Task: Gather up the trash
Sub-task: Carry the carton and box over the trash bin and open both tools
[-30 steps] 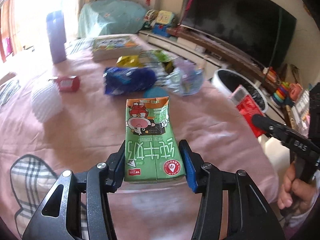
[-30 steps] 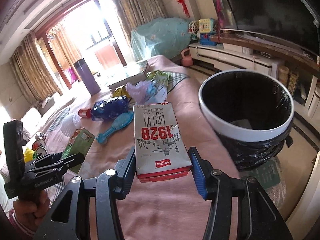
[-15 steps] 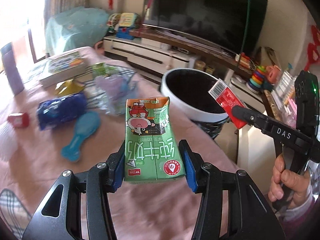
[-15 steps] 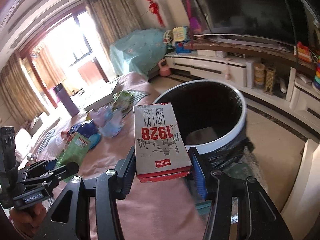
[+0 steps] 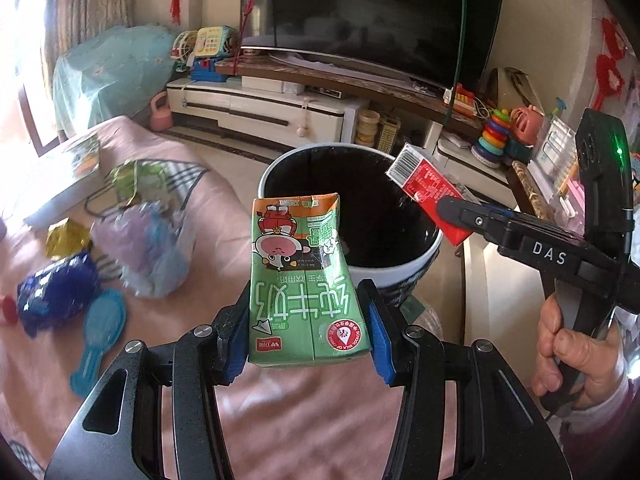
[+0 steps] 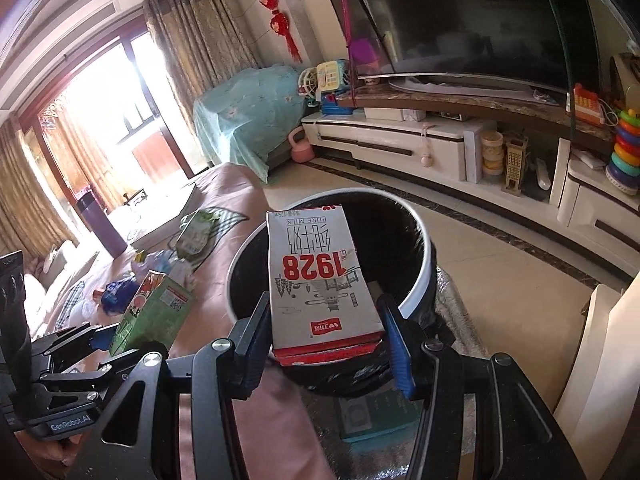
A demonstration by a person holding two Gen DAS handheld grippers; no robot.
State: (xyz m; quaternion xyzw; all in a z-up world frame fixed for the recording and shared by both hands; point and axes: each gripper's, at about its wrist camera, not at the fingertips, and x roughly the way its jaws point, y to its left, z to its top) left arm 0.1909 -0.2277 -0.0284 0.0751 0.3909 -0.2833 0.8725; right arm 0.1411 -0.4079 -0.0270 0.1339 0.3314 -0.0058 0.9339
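Big stuff first: there's a table under a pink cloth, and right off its edge on the floor sits the bin, white rim, black liner. It looks mostly empty; I can make out something flat at the bottom but can't tell what.

On the cloth there's more junk waiting: a crumpled clear bag, a blue wrapper, a teal paddle thing, a yellow wrapper and a green packet, with a book and a purple flask further back. Those last two probably aren't trash.

Now the actual action. Left gripper is clamped on a green carton, pads squeezing its lower sides, carton pointing out toward the bin but over the table edge, not the opening. Right gripper is about half closed on a white carton with red 1928 print, and that one hangs right above the bin mouth.

So I'd call this the dump step, both hands loaded, carry basically done. My guess for the next move: the right jaws just need to spread so the white carton falls straight in. The left has to slide a little further over the rim first, then let go. Watch that the two grippers don't bump, they're pretty close together over that bin.
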